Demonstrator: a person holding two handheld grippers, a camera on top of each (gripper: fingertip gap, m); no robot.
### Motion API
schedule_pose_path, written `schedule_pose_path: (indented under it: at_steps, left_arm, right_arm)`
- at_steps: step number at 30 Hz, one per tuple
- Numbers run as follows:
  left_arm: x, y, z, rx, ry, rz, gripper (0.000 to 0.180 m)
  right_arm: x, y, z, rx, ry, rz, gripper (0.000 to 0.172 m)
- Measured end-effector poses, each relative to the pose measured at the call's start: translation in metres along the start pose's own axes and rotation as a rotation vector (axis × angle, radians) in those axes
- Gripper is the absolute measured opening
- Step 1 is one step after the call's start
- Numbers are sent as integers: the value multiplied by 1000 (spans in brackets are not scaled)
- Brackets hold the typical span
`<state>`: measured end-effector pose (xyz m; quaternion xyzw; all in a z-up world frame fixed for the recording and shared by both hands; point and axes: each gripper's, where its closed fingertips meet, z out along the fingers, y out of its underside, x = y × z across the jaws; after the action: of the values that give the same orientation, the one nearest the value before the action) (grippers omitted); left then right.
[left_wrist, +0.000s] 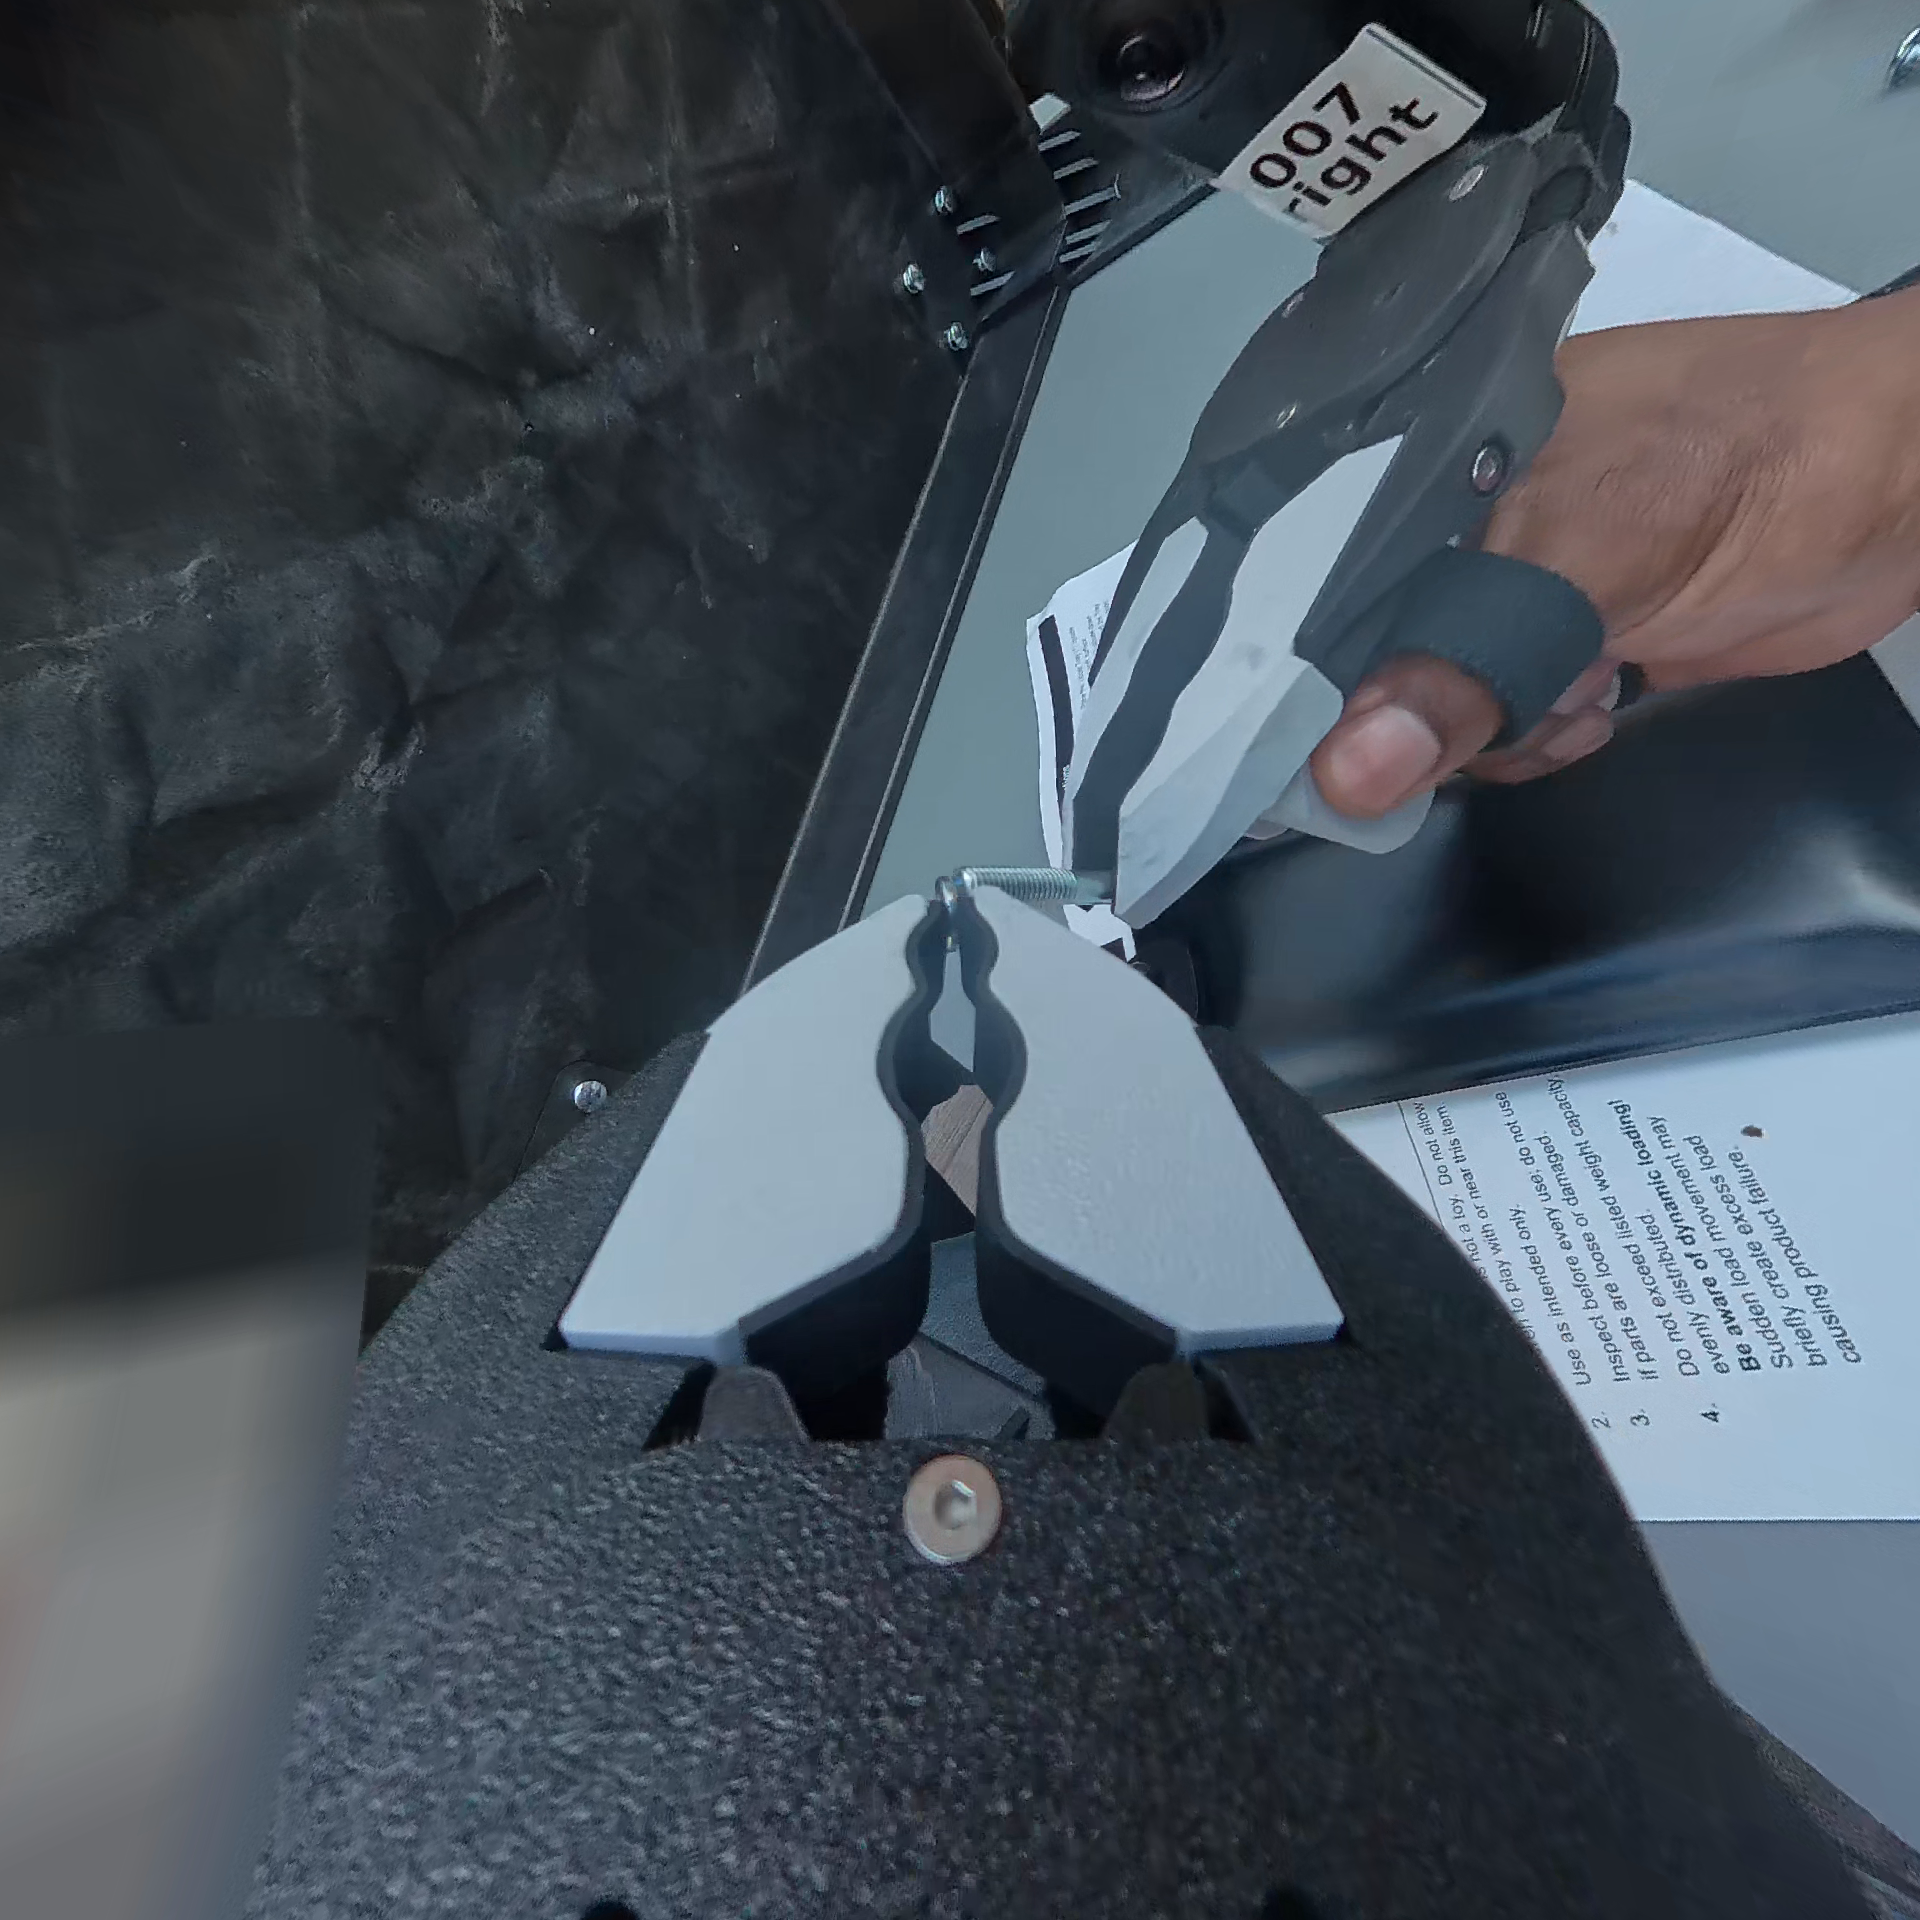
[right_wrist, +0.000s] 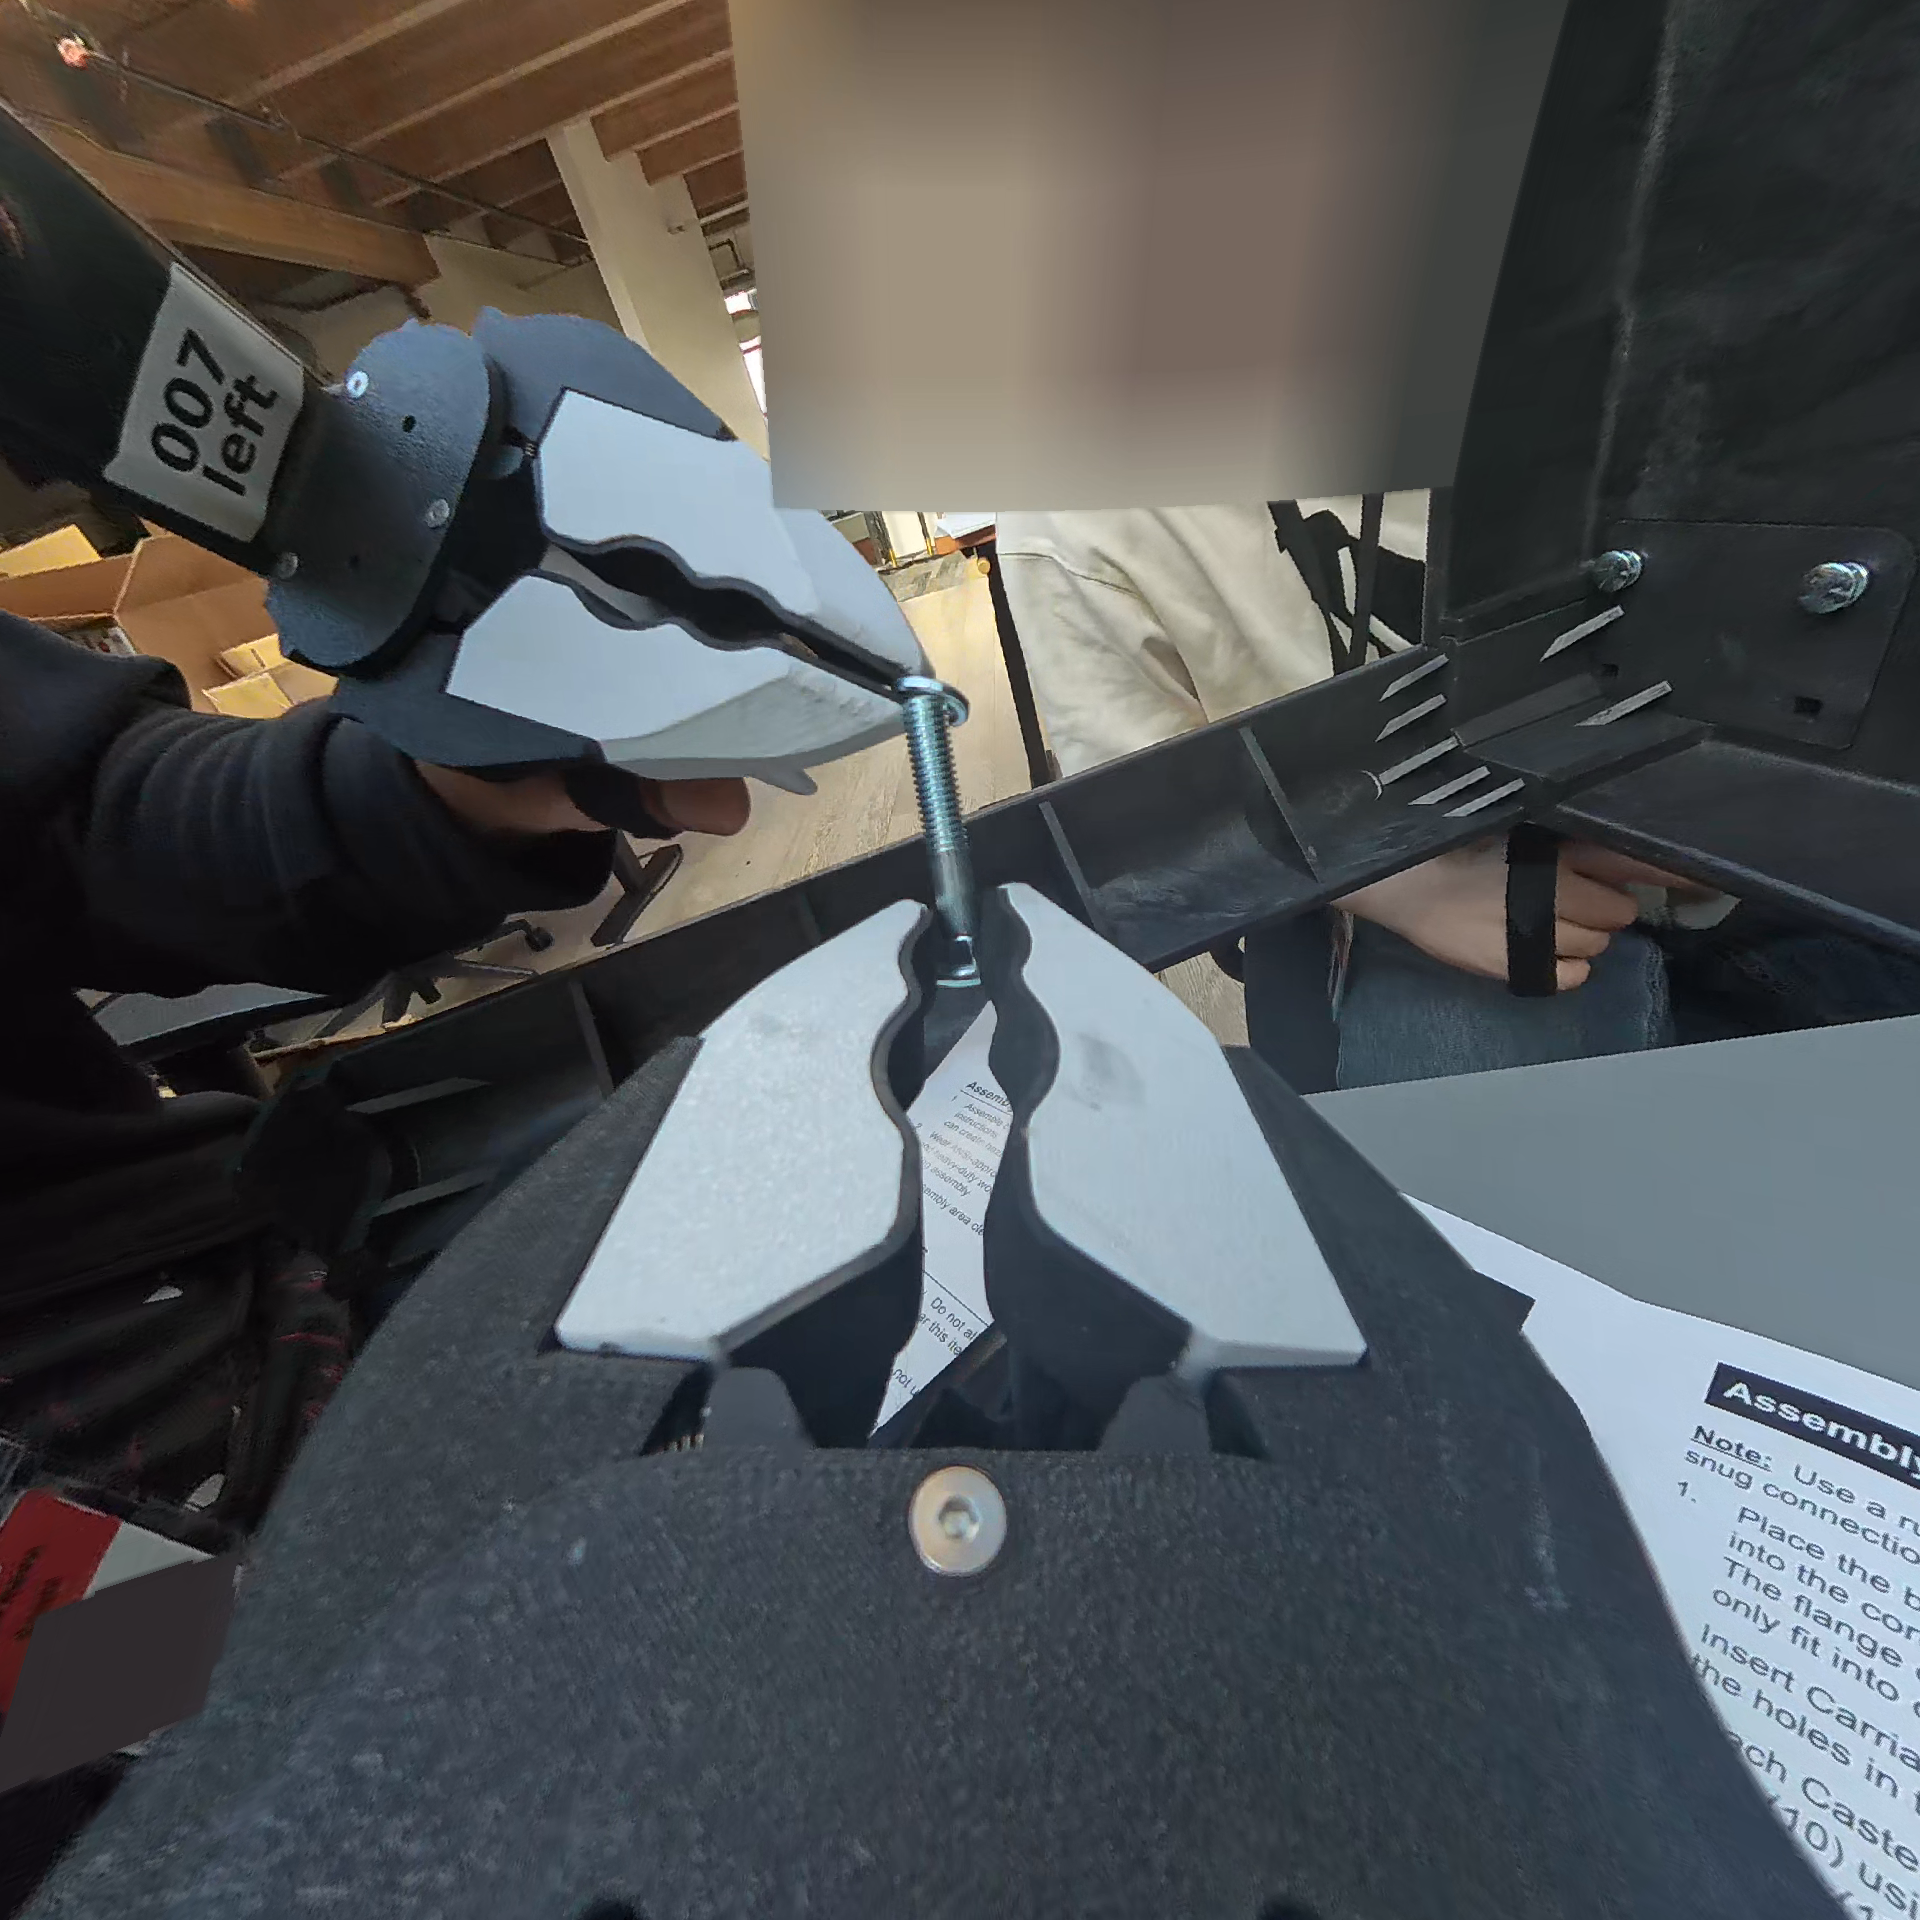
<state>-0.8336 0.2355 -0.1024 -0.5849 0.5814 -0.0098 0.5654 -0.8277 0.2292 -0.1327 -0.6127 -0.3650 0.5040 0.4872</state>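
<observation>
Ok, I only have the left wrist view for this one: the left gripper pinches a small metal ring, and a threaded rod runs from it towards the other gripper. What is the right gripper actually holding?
Observer: The right wrist view shows the right gripper closed on the head end of a bolt, with the head down between its fingertips.
Operator: And where does the thread end meet the ring?
Observer: From that side, the bolt's threaded tip sits in the opening of the washer that the left gripper pinches by its edge.
Operator: Anyone else nearby?
Observer: Yes, another person's hand shows just beyond the black frame.
</observation>
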Motion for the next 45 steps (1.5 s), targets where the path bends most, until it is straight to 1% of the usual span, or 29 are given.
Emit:
schedule_pose_path:
  at_steps: [8, 13, 22, 36, 41, 43, 45]
  left_arm:
    - [1, -3, 2, -7, -19, 68, 2]
    - [3, 0, 5, -50, -39, 177, 2]
    - [4, -4, 5, -82, -36, 313, 2]
    - [5, -9, 6, -89, 45, 328, 3]
    - [9, -12, 5, -71, 80, 283, 6]
    - [7, -13, 5, -66, 72, 261, 8]
    - [3, -13, 4, -57, 60, 206, 10]
  right_arm:
    - [5, 6, 0, -24, 15, 50, 7]
    - [5, 7, -1, -28, 15, 68, 7]
    - [4, 4, -2, 15, -12, 93, 7]
    - [0, 0, -2, 54, -33, 82, 7]
    - [2, 0, -4, 64, -34, 107, 7]
    - [3, 0, -4, 65, -33, 117, 7]
    - [4, 1, -4, 62, -31, 134, 7]
